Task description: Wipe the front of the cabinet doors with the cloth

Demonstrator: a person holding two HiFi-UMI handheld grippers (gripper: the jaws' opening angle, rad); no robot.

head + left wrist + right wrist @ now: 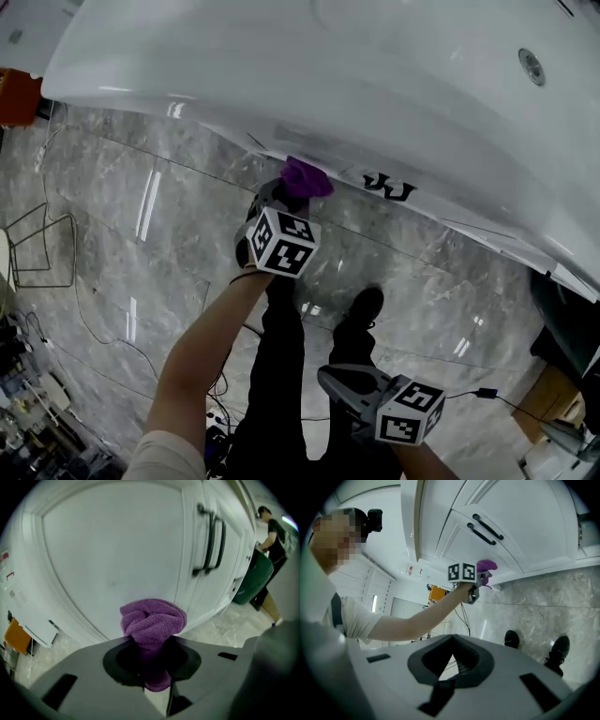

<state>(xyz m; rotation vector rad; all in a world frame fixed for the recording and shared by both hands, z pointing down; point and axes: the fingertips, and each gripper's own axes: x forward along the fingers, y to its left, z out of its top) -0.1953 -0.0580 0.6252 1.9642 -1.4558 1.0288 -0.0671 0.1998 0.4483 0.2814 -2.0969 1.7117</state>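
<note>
The bunched purple terry cloth is clamped in the left gripper against the lower part of a smooth white panelled cabinet door. Black bar handles lie to its right. The right gripper is clenched and empty above the glossy grey marble floor.

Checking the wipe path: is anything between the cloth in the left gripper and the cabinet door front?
Nothing visible. The left gripper holds the bunched purple cloth right up at the white door panel; the black handles sit off to the right.
</note>
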